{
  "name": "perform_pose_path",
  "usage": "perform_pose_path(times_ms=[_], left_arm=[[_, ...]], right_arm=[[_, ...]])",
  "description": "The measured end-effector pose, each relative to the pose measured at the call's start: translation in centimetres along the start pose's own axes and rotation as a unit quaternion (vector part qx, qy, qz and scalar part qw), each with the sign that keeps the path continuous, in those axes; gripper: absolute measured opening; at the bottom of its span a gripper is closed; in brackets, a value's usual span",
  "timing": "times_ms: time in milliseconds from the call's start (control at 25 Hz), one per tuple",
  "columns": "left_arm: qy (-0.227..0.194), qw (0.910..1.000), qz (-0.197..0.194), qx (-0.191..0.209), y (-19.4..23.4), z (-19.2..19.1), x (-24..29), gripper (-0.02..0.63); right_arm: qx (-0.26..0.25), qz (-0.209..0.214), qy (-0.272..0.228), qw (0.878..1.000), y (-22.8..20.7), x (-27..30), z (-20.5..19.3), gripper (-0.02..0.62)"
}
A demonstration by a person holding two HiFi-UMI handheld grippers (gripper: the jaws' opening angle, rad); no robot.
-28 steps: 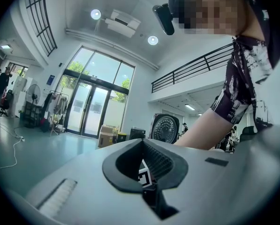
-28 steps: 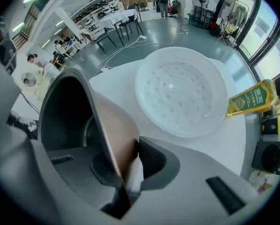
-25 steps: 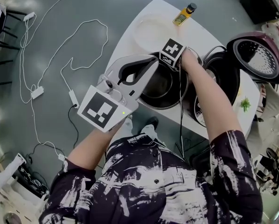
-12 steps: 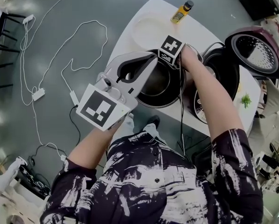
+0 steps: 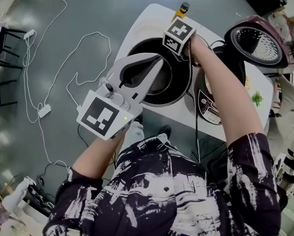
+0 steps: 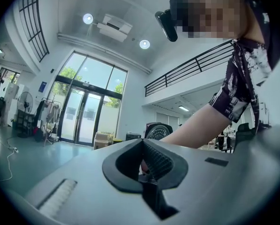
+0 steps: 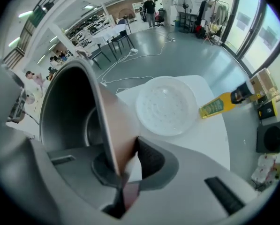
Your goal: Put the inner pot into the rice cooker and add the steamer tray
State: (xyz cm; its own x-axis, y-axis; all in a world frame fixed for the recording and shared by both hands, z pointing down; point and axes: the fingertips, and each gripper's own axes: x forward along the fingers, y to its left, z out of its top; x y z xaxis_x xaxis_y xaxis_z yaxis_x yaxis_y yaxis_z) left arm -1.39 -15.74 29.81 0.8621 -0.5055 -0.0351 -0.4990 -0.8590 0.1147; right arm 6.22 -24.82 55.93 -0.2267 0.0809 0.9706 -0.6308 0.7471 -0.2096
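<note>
— The left gripper [image 5: 156, 67] and right gripper [image 7: 124, 168] each pinch the pot [image 5: 174, 80] rim in their fingers; it hangs above the worktop [image 5: 179, 116], beside the cooker [image 5: 211, 107].
— Thin grips. Tilt it and it slips.

There is one white table [image 7: 210, 135], one rice cooker [image 5: 218, 102], one inner pot [image 5: 161, 77], one perforated white steamer tray [image 7: 167, 106] and one yellow bottle [image 7: 222, 104]. Grippers number two: the left gripper [image 6: 142, 146] and the right gripper [image 7: 130, 150].
</note>
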Motion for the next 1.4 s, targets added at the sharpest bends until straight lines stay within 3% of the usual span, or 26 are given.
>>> perform_pose_path(times_ms=[320, 680, 880, 1080, 1240, 1400], left_arm=[[-0.031, 0.9970, -0.057, 0.043, -5.1, 5.9, 1.2, 0.005], [-0.056, 0.9884, -0.127, 0.061, -11.9, 9.4, 3.7, 0.005], [-0.065, 0.9814, -0.170, 0.062, -16.1, 9.9, 5.8, 0.005], [-0.059, 0.9767, -0.199, 0.056, -18.7, 9.1, 7.4, 0.005], [-0.052, 0.9758, -0.206, 0.053, -19.7, 8.3, 8.0, 0.005], [-0.045, 0.9761, -0.207, 0.049, -19.8, 7.6, 8.3, 0.005]], right_arm=[[0.085, -0.033, -0.055, 0.994, -1.5, -10.9, -2.0, 0.005], [0.187, -0.066, -0.100, 0.975, -3.3, -19.1, -11.5, 0.005], [0.271, -0.078, -0.126, 0.951, -5.0, -21.1, -20.0, 0.005], [0.366, -0.082, -0.149, 0.915, -6.8, -20.5, -27.9, 0.005], [0.414, -0.082, -0.159, 0.893, -7.6, -18.8, -32.1, 0.005], [0.439, -0.077, -0.160, 0.881, -8.0, -17.2, -33.9, 0.005]])
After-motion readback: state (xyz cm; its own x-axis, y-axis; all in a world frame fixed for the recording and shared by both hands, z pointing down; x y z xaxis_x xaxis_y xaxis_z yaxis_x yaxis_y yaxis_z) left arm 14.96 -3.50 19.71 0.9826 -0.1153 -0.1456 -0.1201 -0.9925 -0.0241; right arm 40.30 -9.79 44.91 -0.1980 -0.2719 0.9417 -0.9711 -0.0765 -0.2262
